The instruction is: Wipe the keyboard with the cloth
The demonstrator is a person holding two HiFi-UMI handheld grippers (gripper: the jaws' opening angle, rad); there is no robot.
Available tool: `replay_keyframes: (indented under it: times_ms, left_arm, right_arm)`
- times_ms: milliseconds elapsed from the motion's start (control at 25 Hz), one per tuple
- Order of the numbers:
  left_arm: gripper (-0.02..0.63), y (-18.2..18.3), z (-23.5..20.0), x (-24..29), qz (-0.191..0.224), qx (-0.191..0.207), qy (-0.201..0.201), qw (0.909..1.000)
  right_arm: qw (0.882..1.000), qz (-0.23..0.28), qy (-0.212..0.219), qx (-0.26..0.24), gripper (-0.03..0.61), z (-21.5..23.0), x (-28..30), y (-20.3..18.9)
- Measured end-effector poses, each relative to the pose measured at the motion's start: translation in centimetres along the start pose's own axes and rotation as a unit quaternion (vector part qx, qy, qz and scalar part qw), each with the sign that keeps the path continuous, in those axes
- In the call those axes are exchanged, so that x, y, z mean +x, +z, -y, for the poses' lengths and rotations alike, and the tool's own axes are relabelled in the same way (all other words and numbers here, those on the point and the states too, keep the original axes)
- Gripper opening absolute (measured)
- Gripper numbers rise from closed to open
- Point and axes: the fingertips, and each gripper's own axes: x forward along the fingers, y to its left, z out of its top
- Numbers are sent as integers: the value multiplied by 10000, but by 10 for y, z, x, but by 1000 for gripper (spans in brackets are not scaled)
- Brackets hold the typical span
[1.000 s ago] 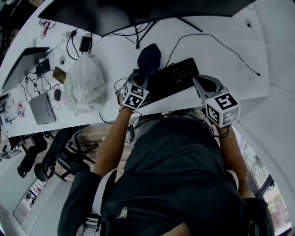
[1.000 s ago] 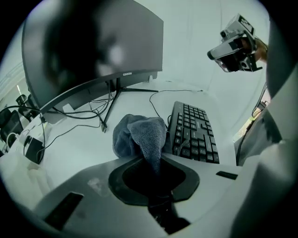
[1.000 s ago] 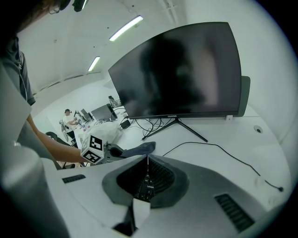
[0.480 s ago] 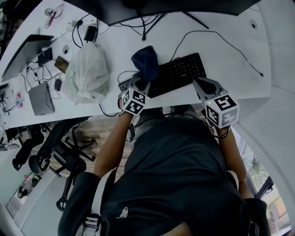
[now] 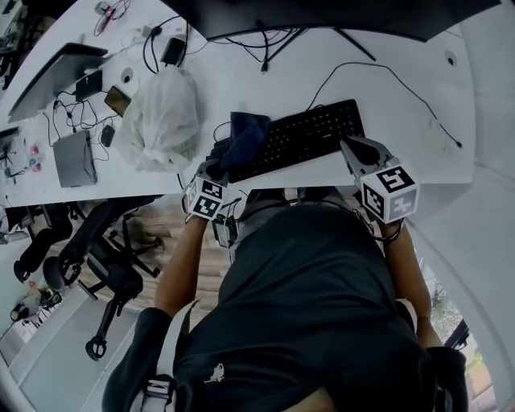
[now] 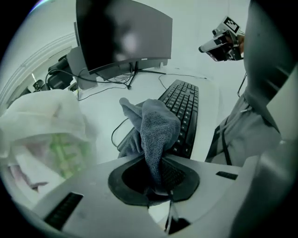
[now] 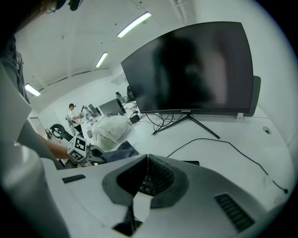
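A black keyboard (image 5: 310, 135) lies near the desk's front edge, below the monitor. A dark blue cloth (image 5: 241, 138) is bunched over the keyboard's left end. My left gripper (image 5: 219, 169) is shut on it. In the left gripper view the cloth (image 6: 156, 125) rises from the closed jaws, with the keyboard (image 6: 187, 109) behind it. My right gripper (image 5: 356, 150) hovers at the keyboard's right end, shut with nothing in it. In the right gripper view the jaws meet at the tips over a few keys (image 7: 148, 181), and the cloth (image 7: 118, 151) shows at the left.
A white plastic bag (image 5: 161, 121) stands on the desk left of the cloth. The monitor (image 5: 338, 16) and its stand are behind the keyboard. The keyboard cable (image 5: 402, 76) runs right. A laptop (image 5: 72, 157), a phone and cables lie at far left. Office chairs (image 5: 105, 257) stand below the desk edge.
My left gripper has dragged the cloth leftward and nearer, from behind the keyboard's left part to its left end. The right gripper has stayed at the right end.
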Motion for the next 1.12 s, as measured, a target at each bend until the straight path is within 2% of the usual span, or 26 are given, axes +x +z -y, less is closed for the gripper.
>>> replay_keyframes:
  times_ms: [160,280,360,520,680,800,880,960,1000,1120]
  left_arm:
    - [40,0,27,-18,107,9,-228,9997]
    - [39,-11,70,-2,-129,84,-688,9975]
    - [39,-21,84,9,-266,46,-790,9965]
    - [37,-22,71,14,-191,-130,-531,9983]
    - [37,-31,12,3,-131,-479,179,9986]
    - [37,-27,-20,-19,-54,-559,542,9969]
    - [37,-4,-32,-49,327,-647,760,9945]
    - [37,31,-41,-87,1035,-951,937,9856]
    - [37,50,-45,-107,1457,-1155,996,9775]
    - [37,104,-50,-172,2641,-1595,1114,9447]
  right_arm:
    - [9999,-49,72,-68,11,0,4,0]
    - [9998,-72,137,-125,11,-6,7,0]
    - [9996,-72,195,-205,11,-11,9,2]
    - [9994,-69,206,-264,11,-12,8,-2]
    - [9993,-14,162,-323,11,-12,0,-1]
    - [9993,95,108,-344,11,-12,-9,3]
    - [9990,311,130,-297,11,-12,-18,12]
    - [9967,742,246,-197,11,-11,-32,30]
    - [9943,1007,310,-170,11,-12,-41,44]
    - [9810,1851,479,-328,11,-20,-73,88]
